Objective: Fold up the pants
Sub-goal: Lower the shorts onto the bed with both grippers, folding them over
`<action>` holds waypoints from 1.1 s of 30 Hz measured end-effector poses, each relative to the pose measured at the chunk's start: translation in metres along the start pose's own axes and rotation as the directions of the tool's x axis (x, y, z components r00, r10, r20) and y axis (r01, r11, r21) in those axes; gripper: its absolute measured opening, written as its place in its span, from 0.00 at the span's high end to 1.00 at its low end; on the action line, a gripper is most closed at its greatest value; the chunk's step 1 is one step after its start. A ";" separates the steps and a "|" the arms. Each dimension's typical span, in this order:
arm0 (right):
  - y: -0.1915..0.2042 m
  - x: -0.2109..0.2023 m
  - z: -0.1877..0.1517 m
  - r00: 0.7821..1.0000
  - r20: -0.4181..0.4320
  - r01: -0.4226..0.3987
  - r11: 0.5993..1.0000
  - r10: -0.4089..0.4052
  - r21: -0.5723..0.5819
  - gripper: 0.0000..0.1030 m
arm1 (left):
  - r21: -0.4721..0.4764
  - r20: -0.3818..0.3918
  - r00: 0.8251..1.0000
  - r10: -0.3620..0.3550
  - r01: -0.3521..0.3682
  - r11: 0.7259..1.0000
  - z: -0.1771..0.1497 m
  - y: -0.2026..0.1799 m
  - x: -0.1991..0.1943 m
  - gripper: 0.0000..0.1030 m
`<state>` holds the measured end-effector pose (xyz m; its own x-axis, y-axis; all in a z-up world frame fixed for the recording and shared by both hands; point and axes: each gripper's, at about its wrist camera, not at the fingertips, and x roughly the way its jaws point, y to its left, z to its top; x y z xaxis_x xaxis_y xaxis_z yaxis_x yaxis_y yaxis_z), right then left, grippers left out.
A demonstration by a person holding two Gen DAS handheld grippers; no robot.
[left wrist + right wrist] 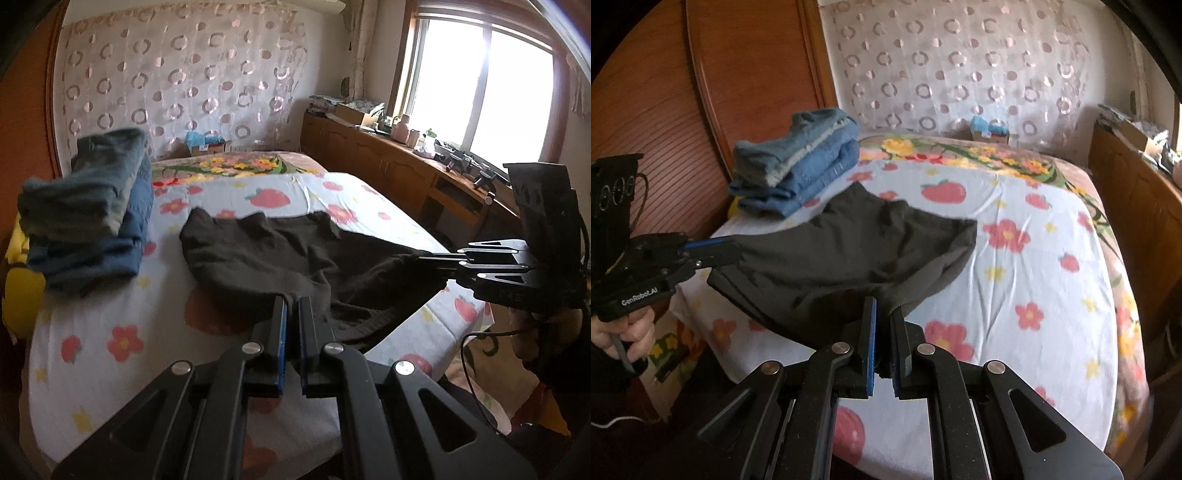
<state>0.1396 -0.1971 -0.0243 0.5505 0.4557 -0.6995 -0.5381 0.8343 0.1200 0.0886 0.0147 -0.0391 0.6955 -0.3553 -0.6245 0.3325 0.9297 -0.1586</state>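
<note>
Stack of folded blue denim trousers sits far left on a flower-print bed. Left tongs and right tongs each clench a near edge of dark brown fabric pants, stretched lengthwise left-to-right, far end draping onto the bed.

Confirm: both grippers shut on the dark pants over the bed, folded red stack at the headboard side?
Stack colour is wrong. The folded stack is blue denim, not red; the right wrist view shows it clearly. The rest holds: left gripper and right gripper are both shut on the dark pants, over the bed.
</note>
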 end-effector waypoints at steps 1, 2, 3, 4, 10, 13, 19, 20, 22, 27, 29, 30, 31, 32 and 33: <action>-0.001 0.002 -0.006 1.000 -0.008 -0.003 1.000 0.003 0.008 0.96 | -0.005 -0.006 1.000 -0.003 0.003 1.000 -0.004 0.000 0.001 0.98; -0.002 0.003 -0.010 1.000 -0.014 -0.005 1.000 0.005 0.015 0.96 | -0.012 -0.016 1.000 -0.005 0.004 1.000 -0.010 0.000 0.003 0.98; -0.003 0.005 -0.015 1.000 -0.020 -0.007 1.000 0.007 0.022 0.96 | -0.015 -0.022 1.000 -0.005 0.005 1.000 -0.013 0.000 0.004 0.98; -0.004 0.006 -0.018 1.000 -0.024 -0.008 1.000 0.009 0.028 0.96 | -0.018 -0.027 1.000 -0.006 0.006 1.000 -0.017 0.000 0.005 0.98; -0.008 0.018 -0.041 0.998 -0.055 -0.013 0.998 0.017 0.069 0.96 | -0.044 -0.059 0.998 -0.011 0.008 0.999 -0.036 0.003 0.015 0.98; -0.006 0.020 -0.047 0.998 -0.058 -0.007 0.998 0.010 0.063 0.96 | -0.061 -0.066 0.998 -0.013 0.009 0.998 -0.042 0.004 0.016 0.98; -0.005 0.021 -0.056 0.998 -0.057 -0.014 0.998 0.018 0.067 0.96 | -0.082 -0.071 0.997 -0.023 0.017 0.997 -0.052 0.004 0.017 0.98; -0.006 0.021 -0.057 0.998 -0.056 -0.017 0.997 0.021 0.073 0.96 | -0.081 -0.072 0.997 -0.025 0.019 0.997 -0.053 0.004 0.017 0.98; -0.007 0.021 -0.060 0.998 -0.054 -0.020 0.996 0.024 0.083 0.96 | -0.084 -0.075 0.997 -0.033 0.027 0.996 -0.056 0.003 0.017 0.98; -0.009 0.018 -0.065 0.998 -0.047 -0.033 0.994 0.038 0.101 0.96 | -0.089 -0.065 0.997 -0.045 0.039 0.995 -0.060 0.000 0.011 0.98; -0.008 0.015 -0.066 0.998 -0.042 -0.040 0.994 0.045 0.104 0.96 | -0.093 -0.061 0.997 -0.052 0.046 0.995 -0.060 -0.001 0.007 0.98; -0.008 0.013 -0.067 0.998 -0.039 -0.046 0.993 0.050 0.104 0.96 | -0.092 -0.058 0.997 -0.052 0.047 0.995 -0.059 -0.002 0.005 0.98; -0.007 0.012 -0.067 0.998 -0.036 -0.049 0.993 0.053 0.105 0.96 | -0.091 -0.057 0.997 -0.055 0.050 0.995 -0.059 -0.003 0.003 0.98; -0.007 0.008 -0.068 0.998 -0.032 -0.055 0.993 0.059 0.106 0.96 | -0.089 -0.053 0.997 -0.058 0.053 0.995 -0.059 -0.004 0.001 0.98; -0.006 0.006 -0.069 0.998 -0.030 -0.058 0.993 0.061 0.105 0.96 | -0.086 -0.049 0.997 -0.060 0.056 0.995 -0.058 -0.006 -0.002 0.98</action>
<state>0.1026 -0.2207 -0.0776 0.4973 0.4963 -0.7116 -0.4987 0.8347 0.2336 0.0480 0.0156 -0.0813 0.6420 -0.4052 -0.6508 0.3144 0.9134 -0.2585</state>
